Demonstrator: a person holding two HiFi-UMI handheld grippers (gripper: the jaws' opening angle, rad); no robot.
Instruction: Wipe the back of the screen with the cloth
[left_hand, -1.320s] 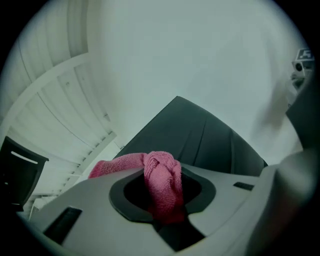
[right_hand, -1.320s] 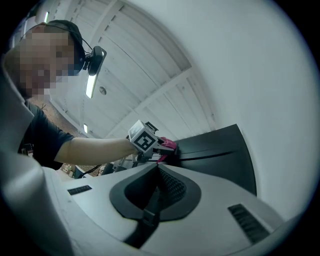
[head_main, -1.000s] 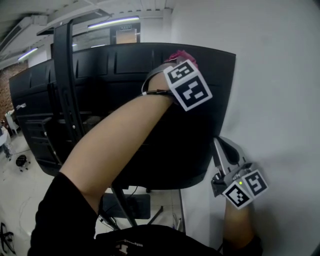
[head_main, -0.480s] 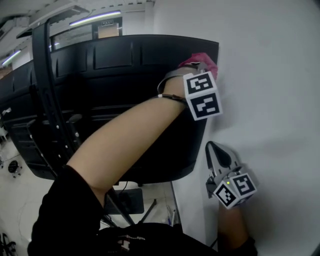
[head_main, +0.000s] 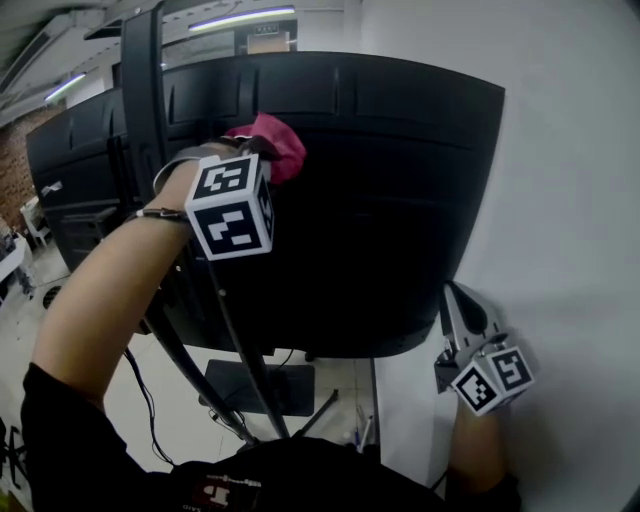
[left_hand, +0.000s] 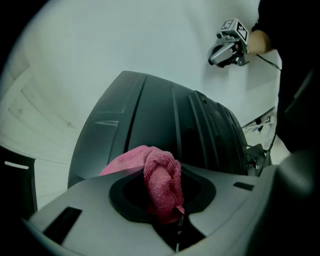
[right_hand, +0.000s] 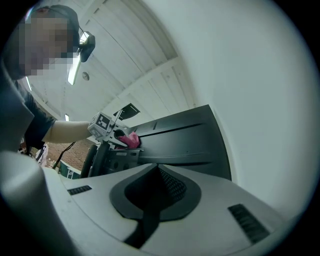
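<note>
One screen (head_main: 390, 200), black, with its ribbed back turned to the camera; one pink cloth (head_main: 277, 147); two tools, one in each hand; one dark upright bar (head_main: 143, 95) crossing in front of the screen's left part; a white wall (head_main: 570, 190) just beside the screen's right edge.

The left tool (left_hand: 169, 207) has its jaws closed down on the cloth, which bunches up out of them and folds over to one side; in the head view the cloth sits on the upper part of the screen's back, left of the middle and near the bar, and appears to press against the panel.

The left forearm (head_main: 95, 300) is bare, with a thin band at the wrist; it rises from the lower left and carries the tool high, marker cube toward the camera.

The right tool (head_main: 455, 300) has its jaws drawn together with nothing between them; it is held low, pointing upward, near the screen's lower right corner and close to the wall, well apart from the cloth; whether it touches the screen cannot be told.
</note>
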